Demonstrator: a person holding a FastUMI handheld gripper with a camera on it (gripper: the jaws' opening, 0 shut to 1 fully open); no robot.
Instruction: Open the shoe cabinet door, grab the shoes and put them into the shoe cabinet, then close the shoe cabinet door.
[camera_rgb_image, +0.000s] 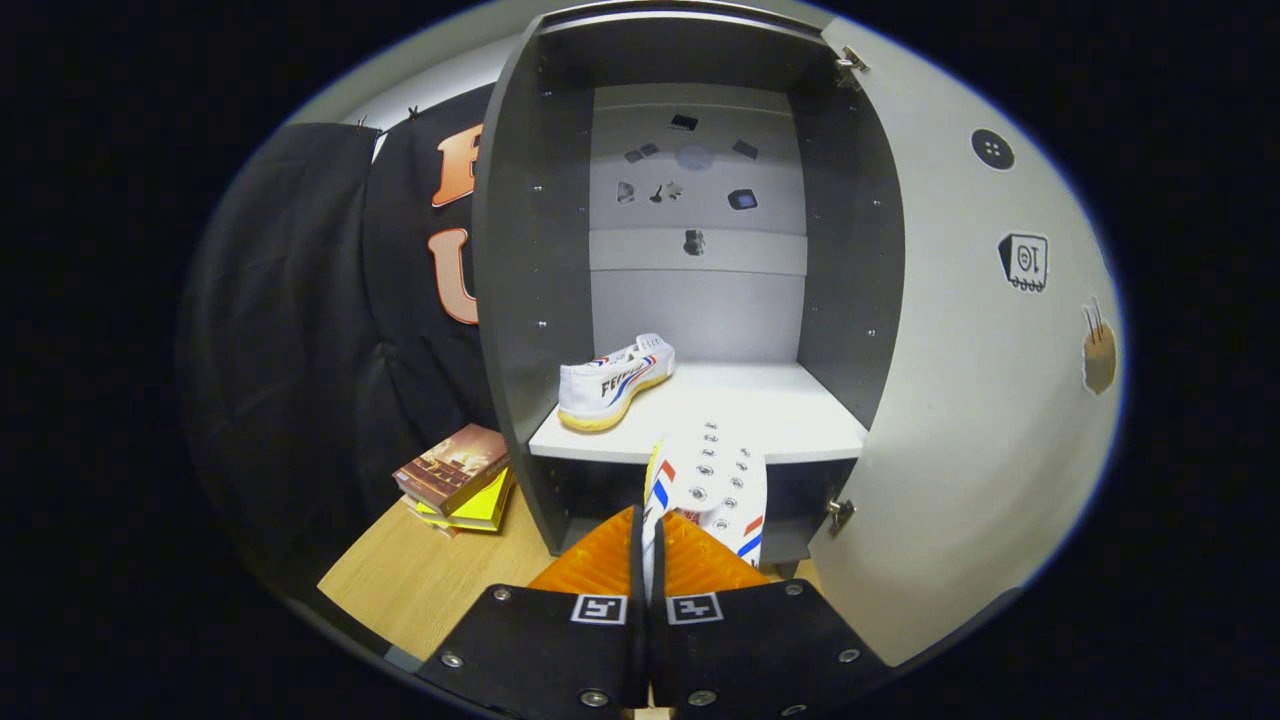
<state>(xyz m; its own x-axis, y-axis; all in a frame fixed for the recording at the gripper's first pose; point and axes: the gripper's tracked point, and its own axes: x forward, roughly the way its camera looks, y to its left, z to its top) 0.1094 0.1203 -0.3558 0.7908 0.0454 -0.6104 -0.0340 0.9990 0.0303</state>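
Observation:
The dark grey shoe cabinet (525, 260) stands just ahead with its white door (960, 400) swung open to the right. One white sneaker (612, 382) with red and blue stripes rests on the left of the white shelf (760, 415), toe pointing inward. My gripper (648, 525) is shut on the second white sneaker (715, 485), its orange fingers (600, 565) pinching the shoe's edge. That held sneaker hangs just in front of the shelf's front edge, toe toward the cabinet.
A small stack of books (455, 478) lies on the wooden table (420, 580) left of the cabinet. Stickers dot the cabinet's back wall (695, 180) and the inside of the door. The right half of the shelf is bare.

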